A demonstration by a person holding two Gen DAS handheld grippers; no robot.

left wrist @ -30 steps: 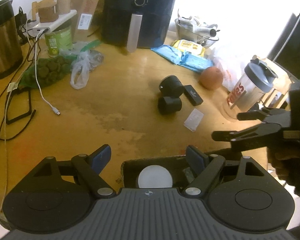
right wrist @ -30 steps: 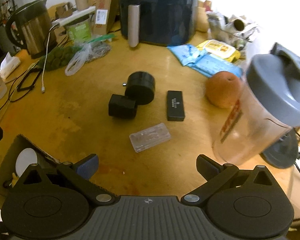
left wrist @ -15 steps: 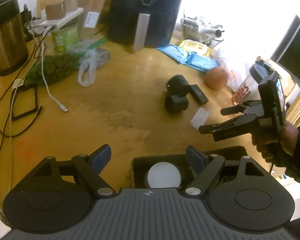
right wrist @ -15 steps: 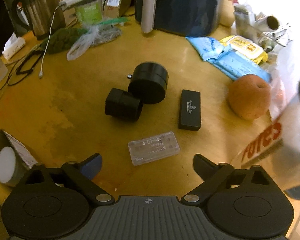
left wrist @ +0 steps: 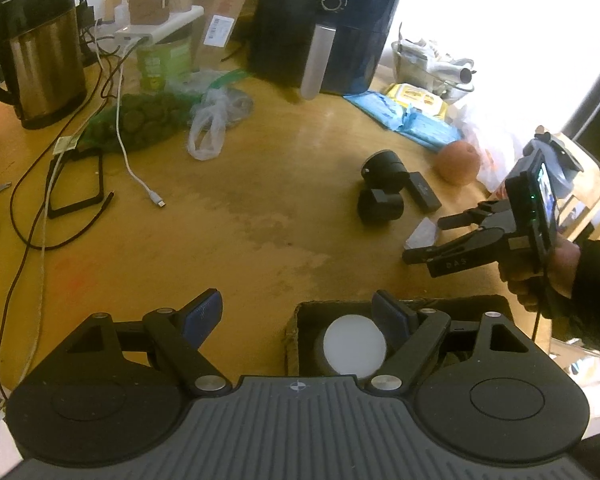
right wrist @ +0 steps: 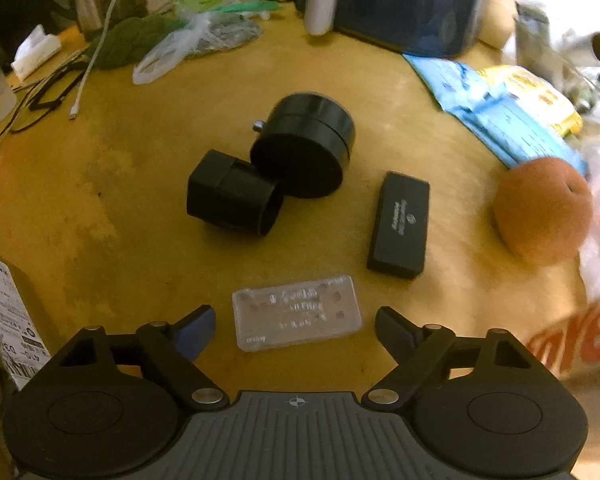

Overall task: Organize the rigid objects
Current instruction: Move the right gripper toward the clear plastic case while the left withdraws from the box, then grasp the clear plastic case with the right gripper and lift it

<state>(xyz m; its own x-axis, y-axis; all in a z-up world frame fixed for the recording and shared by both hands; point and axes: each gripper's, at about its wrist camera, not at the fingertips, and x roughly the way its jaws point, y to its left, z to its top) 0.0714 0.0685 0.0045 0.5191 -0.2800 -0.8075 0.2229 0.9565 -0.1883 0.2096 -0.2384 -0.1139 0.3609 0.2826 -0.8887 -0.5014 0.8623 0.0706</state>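
Case (right wrist: 297, 313), clear plastic, flat, rectangular, embossed lettering, between closing jaws, untouched.

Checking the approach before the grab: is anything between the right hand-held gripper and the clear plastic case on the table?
Nothing visible. The clear plastic case lies flat on bare table just ahead of the right hand-held gripper, whose jaws are closing, not yet touching it.

The left gripper (left wrist: 298, 318) has a grey ribbed body with a small cross mark, two round black discs, black link arms with silver screws, and blue pads on its fingers (left wrist: 204, 314). The right gripper (right wrist: 296, 328) looks the same. Beside its lit screen, the person's hand (left wrist: 540, 268) wears a dark sleeve
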